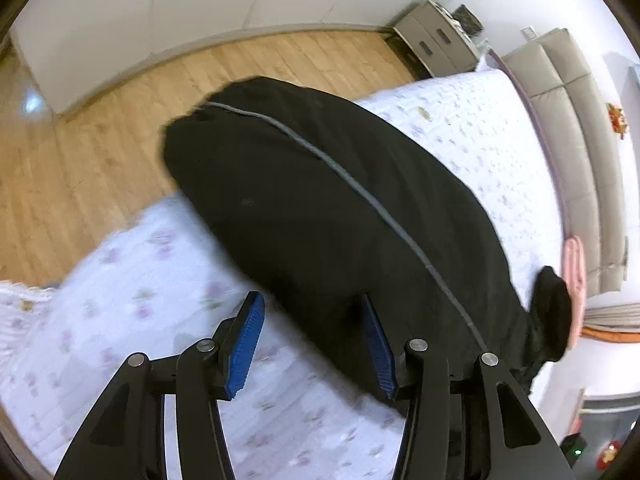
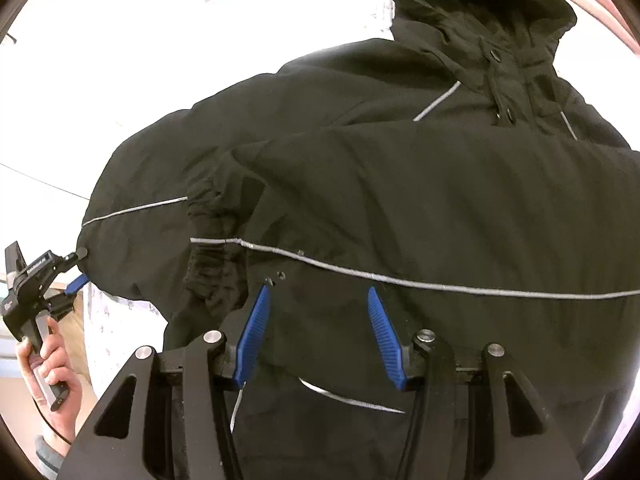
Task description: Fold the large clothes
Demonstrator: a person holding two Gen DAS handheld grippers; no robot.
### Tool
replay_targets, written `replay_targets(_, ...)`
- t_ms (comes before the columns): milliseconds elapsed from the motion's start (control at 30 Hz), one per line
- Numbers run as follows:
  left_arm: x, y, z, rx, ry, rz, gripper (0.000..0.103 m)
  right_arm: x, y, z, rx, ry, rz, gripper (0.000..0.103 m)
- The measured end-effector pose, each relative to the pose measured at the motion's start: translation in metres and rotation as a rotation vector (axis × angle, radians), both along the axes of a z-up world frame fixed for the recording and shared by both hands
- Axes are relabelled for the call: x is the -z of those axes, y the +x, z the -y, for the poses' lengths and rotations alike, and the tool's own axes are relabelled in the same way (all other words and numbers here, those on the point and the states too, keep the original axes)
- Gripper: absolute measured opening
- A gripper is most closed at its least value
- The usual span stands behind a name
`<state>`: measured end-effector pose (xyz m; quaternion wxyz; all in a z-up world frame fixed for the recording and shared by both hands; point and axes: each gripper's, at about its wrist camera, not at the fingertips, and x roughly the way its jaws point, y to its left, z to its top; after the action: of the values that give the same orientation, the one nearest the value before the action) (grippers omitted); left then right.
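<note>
A black hooded jacket with grey reflective piping lies spread on a white flowered bed cover. My left gripper hovers open over the jacket's edge, one blue pad above the cover and the other above the black cloth. In the right wrist view the jacket fills the frame, hood at the top and a sleeve with a gathered cuff laid across the body. My right gripper stands open just above the cloth. The left gripper shows at the jacket's left edge, held by a hand.
Wooden floor lies beyond the bed's side. A grey nightstand and a beige padded headboard stand at the far right. A pink folded cloth rests by the headboard.
</note>
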<state>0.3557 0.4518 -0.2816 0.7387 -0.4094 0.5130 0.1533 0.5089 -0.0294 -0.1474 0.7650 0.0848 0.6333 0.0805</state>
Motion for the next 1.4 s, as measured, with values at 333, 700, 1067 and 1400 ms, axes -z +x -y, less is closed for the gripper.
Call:
replay_targets(333,0.017,0.020,-0.038,-0.084,-0.015,0.076,0.070,0.039,-0.007,-0.020,-0.025,-0.023,-0.023,0.055)
replay_targets(700,-0.076,0.034,0.029,0.126,0.335,0.156,0.021,0.045,-0.021,-0.027,-0.043,-0.042,-0.022,0.055)
replay_targets(1067,-0.157,0.032,0.214,0.485,0.641,0.294,0.019,0.030,-0.043,0.026,-0.006,-0.014,-0.004,0.055)
replay_targets(1400,-0.154,0.007,0.416,0.879,0.783,0.399,0.019,0.022,-0.077,0.133,0.124,-0.037,-0.024,0.055)
